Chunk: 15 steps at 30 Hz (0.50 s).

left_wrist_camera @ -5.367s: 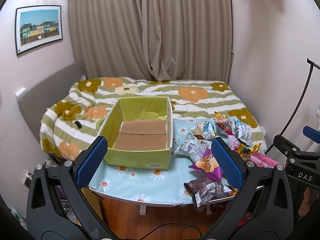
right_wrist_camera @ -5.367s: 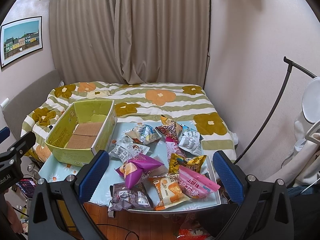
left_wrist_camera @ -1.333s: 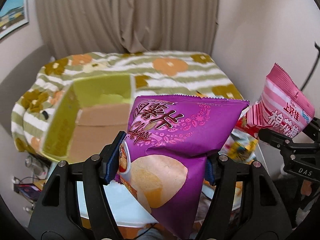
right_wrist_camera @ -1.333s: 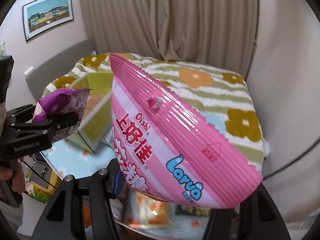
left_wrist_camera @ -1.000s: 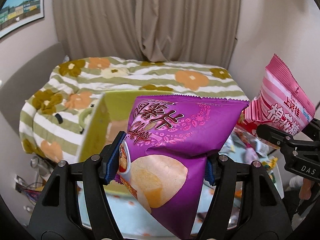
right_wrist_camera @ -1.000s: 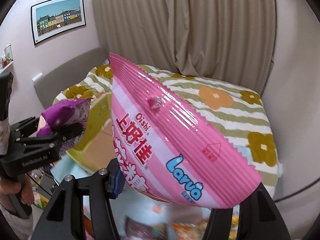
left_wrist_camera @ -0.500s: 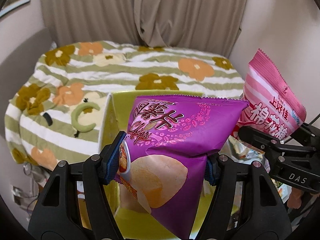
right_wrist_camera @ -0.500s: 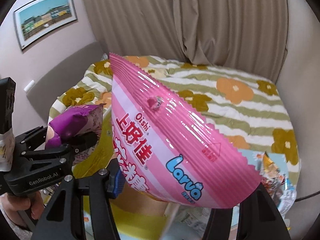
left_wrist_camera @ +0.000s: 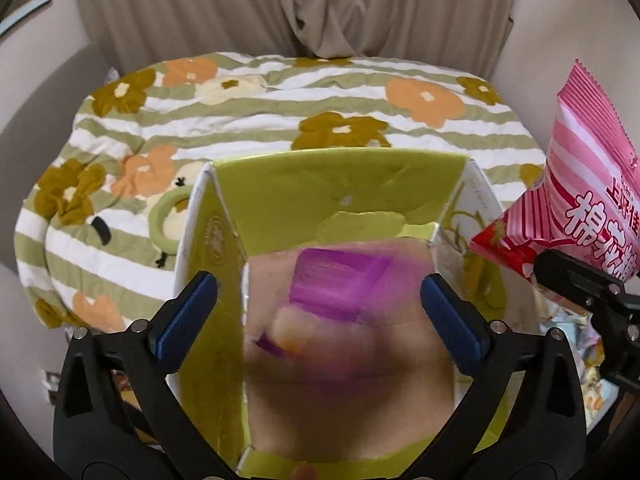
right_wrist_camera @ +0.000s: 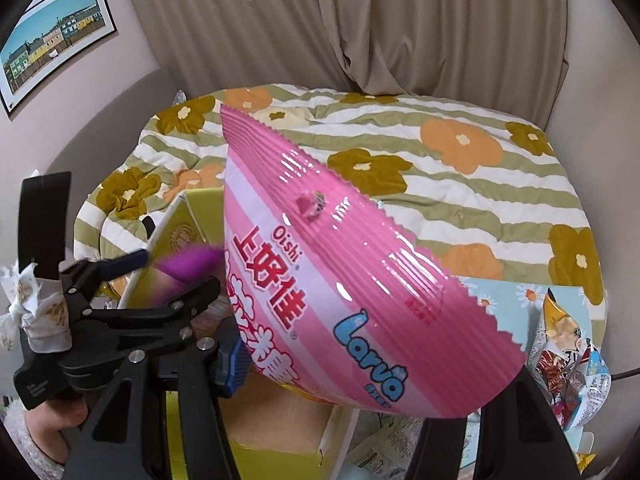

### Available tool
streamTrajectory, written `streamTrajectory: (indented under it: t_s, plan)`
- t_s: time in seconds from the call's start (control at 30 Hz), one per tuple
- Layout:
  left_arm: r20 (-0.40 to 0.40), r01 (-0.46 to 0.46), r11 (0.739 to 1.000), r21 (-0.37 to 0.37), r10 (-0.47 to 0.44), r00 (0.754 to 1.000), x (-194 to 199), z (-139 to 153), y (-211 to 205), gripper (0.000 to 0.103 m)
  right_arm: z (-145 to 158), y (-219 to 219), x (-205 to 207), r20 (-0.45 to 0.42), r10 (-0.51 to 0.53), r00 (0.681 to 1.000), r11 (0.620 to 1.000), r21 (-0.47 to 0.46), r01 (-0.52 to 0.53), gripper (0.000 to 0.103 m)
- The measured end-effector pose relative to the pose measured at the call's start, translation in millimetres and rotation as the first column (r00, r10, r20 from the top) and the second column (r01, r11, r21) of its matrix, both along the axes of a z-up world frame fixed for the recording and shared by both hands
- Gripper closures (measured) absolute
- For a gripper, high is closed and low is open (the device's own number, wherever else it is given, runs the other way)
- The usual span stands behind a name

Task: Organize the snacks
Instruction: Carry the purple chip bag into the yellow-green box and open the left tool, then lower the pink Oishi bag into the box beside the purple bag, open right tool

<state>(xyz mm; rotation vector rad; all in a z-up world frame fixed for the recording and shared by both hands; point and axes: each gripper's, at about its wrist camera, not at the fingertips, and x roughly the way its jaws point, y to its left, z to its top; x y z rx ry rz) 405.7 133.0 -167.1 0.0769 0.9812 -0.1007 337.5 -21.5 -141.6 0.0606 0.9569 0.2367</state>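
As claw (left_wrist_camera: 318,320) opened, bag (left_wrist_camera: 336,294) below.

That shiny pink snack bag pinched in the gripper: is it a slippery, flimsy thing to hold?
Probably slippery: the pink bag has a glossy film with bright glare. It looks puffed with air, so likely light for its size and squashy rather than stiff. The right gripper pinches only its lower end, yet the bag stands out without drooping, so it seems to hold its shape.
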Motion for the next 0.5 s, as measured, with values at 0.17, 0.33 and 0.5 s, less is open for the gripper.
streamTrajectory:
  t_s: [0.17,0.33,0.5]
  plan:
    - [-0.011,-0.022,1.000,0.008,0.022,1.000,-3,-2,10,0.002,-7,2,9,-0.028,0.003,1.000,1.000,0.027,-0.002,0.047]
    - [-0.004,-0.049,0.999,-0.001,0.049,0.999,-19,8,21,0.002,-3,14,9,-0.021,0.045,0.999,0.999,0.011,-0.045,0.047]
    - [0.012,-0.075,0.997,0.001,0.075,0.997,-39,19,34,0.002,3,28,12,-0.017,0.087,0.996,0.996,-0.003,-0.087,0.047]
